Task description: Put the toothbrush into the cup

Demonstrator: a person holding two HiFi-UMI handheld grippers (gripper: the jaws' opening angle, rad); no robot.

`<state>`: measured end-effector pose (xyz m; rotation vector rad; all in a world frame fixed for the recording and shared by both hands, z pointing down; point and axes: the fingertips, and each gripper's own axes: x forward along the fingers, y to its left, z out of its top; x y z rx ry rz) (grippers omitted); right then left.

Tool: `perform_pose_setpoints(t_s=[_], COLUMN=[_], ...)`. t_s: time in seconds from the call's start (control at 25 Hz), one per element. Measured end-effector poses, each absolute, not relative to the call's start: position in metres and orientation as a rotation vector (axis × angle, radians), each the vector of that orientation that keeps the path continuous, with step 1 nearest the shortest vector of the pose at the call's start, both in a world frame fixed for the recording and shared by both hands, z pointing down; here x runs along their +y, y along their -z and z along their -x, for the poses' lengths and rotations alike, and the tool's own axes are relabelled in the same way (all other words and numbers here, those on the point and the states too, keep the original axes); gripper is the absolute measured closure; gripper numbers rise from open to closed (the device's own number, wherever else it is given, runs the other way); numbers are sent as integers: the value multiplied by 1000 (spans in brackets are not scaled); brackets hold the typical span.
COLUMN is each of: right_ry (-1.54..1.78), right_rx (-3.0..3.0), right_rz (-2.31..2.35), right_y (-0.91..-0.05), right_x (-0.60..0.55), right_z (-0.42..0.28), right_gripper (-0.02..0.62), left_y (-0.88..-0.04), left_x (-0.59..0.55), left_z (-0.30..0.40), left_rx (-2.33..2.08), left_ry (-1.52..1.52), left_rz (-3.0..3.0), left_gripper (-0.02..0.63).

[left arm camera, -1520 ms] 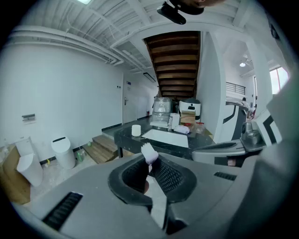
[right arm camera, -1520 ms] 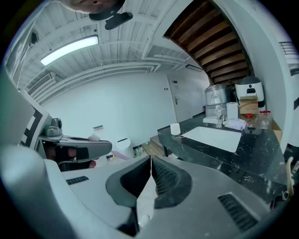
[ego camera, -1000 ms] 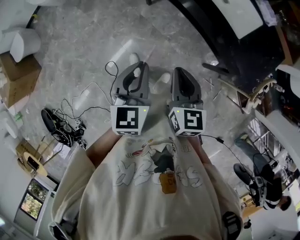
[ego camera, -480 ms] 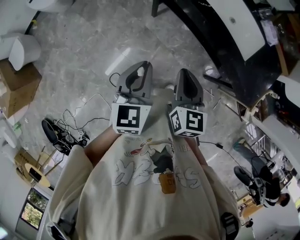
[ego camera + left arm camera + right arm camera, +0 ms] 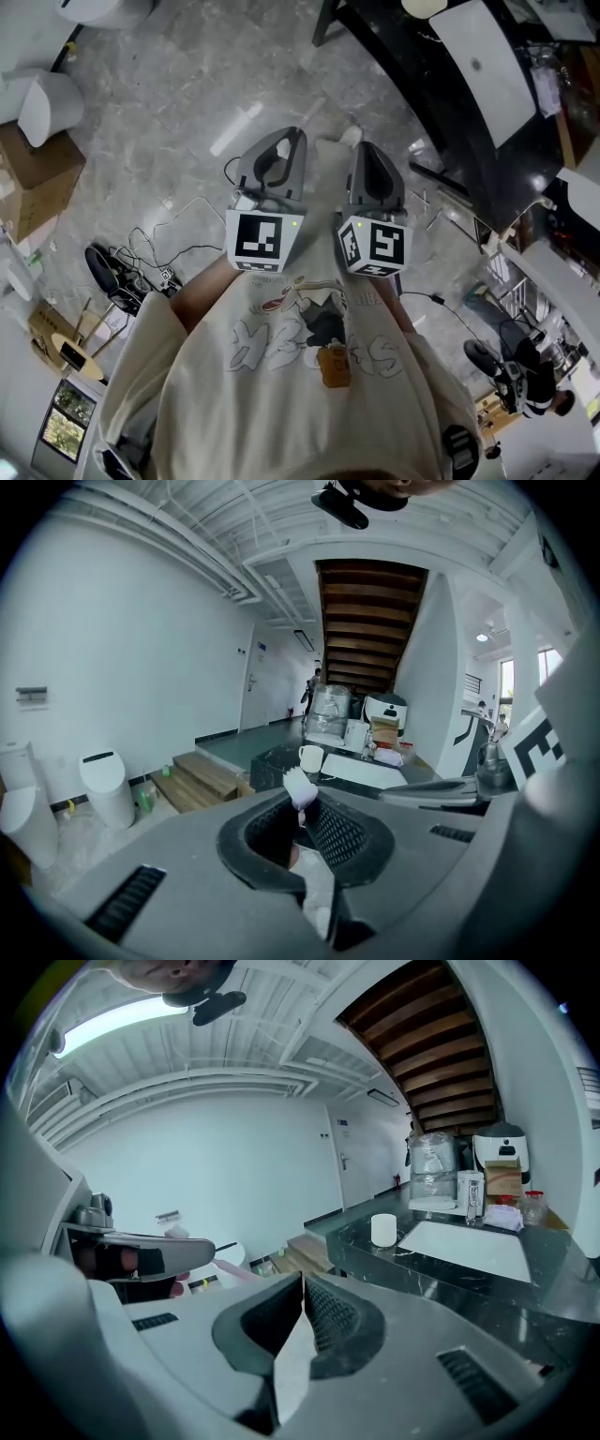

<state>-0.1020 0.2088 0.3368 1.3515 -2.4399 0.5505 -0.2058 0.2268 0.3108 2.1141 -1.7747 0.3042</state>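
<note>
The toothbrush (image 5: 300, 787), white-bristled with a pinkish neck, is pinched by the left gripper (image 5: 305, 814). The white cup (image 5: 310, 758) is seen at twelve o'clock beyond it. The right gripper (image 5: 302, 1290) is pressed together, empty.

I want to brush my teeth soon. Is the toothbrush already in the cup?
No, the toothbrush is clamped in the left gripper's jaws, while the cup stands apart on the counter ahead.

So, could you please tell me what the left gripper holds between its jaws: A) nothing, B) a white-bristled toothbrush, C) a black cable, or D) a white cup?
B: the left gripper is shut on the white-bristled toothbrush, its brush head poking out past the jaw tips.
</note>
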Motion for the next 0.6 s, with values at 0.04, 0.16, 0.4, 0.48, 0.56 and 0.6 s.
perform_pose_setpoints(t_s=[0.04,0.16,0.4,0.48,0.56,0.6], right_ry=[-552,-571,-601,-593,-594,-597], right_rx=[-2440,-2438,-2452,-2468,-2479,-2483], right_rz=[-1353,-1367,-1368,-1355,-1335,-1319], right_y=[-337,-341,-340,-336,-335,-335], right_x=[202,175,106,83,59,48], right_z=[102,92,62,55,46,42], right_gripper=[572,571,572,572,572,572], left_y=[-312,-317,-312,-311,-310,-309], left_x=[220,194,129,108,87,75], left_z=[205,195,167,158,149,144], left_rx=[-1767,-1753,-1779,-1788,-1803,-1812], left_ry=[-309,-335,-344,-352,-355,-352], left_rz=[-2116,-2123,-2115,-2112,-2102,-2093], left_gripper=[574,574,574,574,574,574])
